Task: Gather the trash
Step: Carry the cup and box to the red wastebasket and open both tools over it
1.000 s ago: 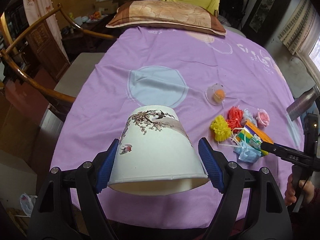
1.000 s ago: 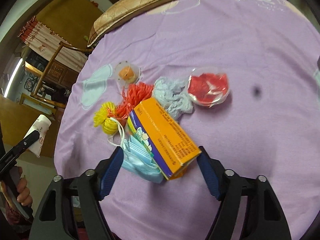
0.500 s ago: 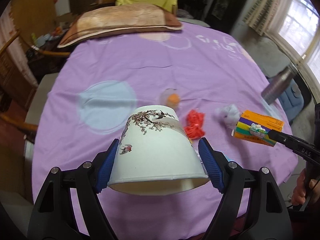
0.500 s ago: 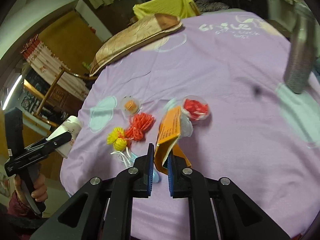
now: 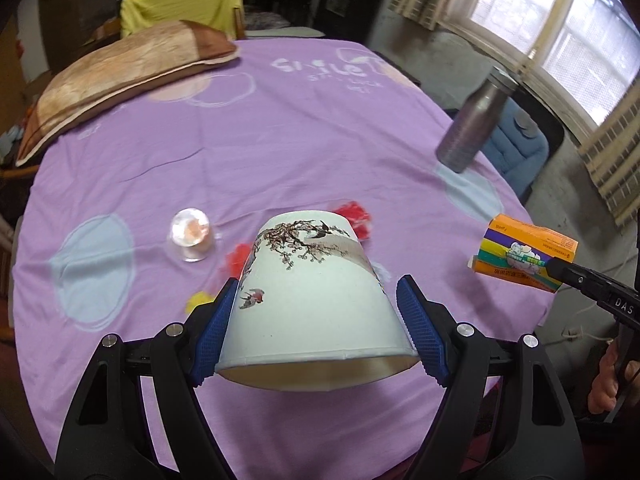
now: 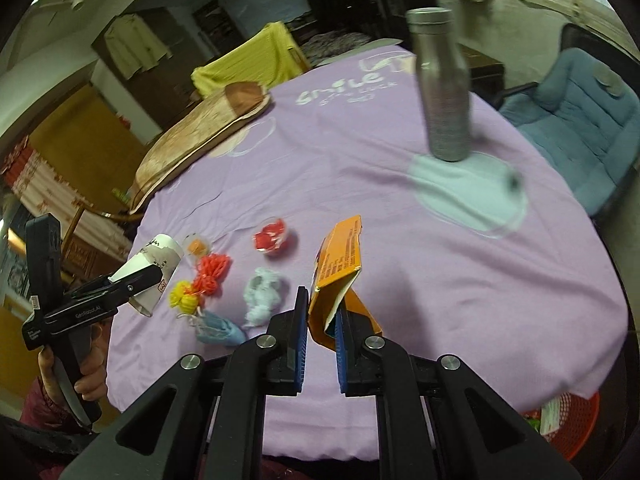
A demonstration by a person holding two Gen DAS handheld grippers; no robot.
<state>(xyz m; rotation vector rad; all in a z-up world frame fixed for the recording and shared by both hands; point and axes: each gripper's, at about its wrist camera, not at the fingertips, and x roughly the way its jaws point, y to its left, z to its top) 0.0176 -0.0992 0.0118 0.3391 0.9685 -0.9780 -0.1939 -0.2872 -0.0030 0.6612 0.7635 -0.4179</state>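
Note:
My left gripper is shut on a white paper cup painted with blossoms and birds, held mouth toward the camera above the purple tablecloth. In the right wrist view my right gripper is shut on the flattened end of an orange carton, lifted off the cloth. The same carton hangs at the right in the left wrist view. Still lying on the cloth are an orange pom-pom, a yellow one, a pale blue wad, a blue face mask, and two clear lidded cups.
A metal bottle stands on the far right of the table. A brown pillow lies at the back. A blue chair stands beyond the right edge. A red basket sits on the floor at lower right.
My right gripper closed on the orange carton and lifted it up off the pile. My left gripper swung right with the cup, bringing the bottle and window into view.

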